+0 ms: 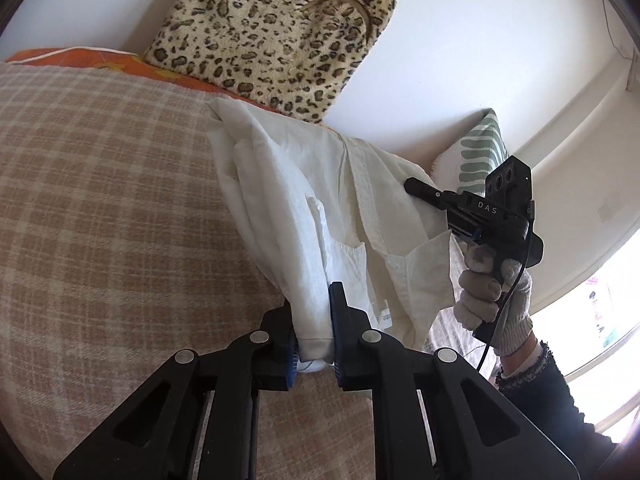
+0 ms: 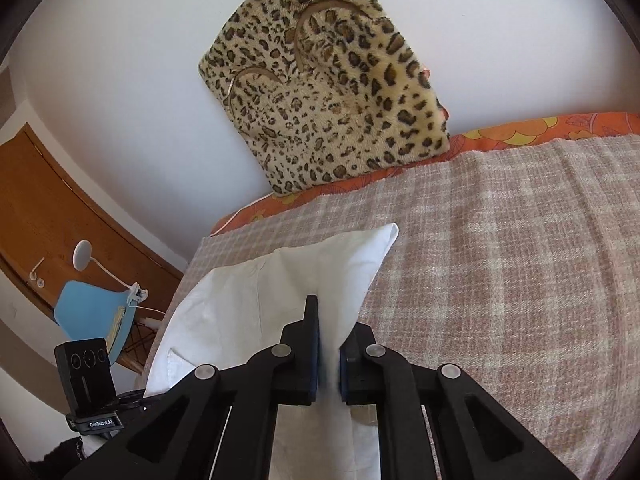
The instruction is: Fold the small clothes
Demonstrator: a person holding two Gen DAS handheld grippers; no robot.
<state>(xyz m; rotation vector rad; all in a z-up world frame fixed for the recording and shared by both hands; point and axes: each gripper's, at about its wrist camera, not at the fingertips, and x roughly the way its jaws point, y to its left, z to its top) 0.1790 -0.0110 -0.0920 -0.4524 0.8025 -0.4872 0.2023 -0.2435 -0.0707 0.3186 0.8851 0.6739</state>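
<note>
Nearest us, bottom centre of the left wrist view, our left gripper [image 1: 314,334] has its fingers nearly closed, pinching a bunched hem of the white shirt [image 1: 320,208]. In the right wrist view, bottom centre, our right gripper [image 2: 329,354] is likewise clamped w/ only a thin gap, a fold of the shirt [image 2: 256,300] between the pads. The gloved right hand [image 1: 496,300] shows at the right of the left view.

The shirt hangs stretched between both grippers, lifted off the plaid blanket [image 1: 100,200] at the centre of each frame; its far corner points toward the upper middle. A leopard cushion [image 2: 324,92] leans on the wall at top; a green-patterned pillow [image 1: 478,148] sits right of centre in the left view.

We judge the cloth light, thin, soft, w/ no stiffness, so it'll sag and crease wherever unsupported, and a thin layer may slip from the pads. Best holds, imo: seams, hem or collar, where the fabric is doubled, gripped well apart so the edge stays taut.
</note>
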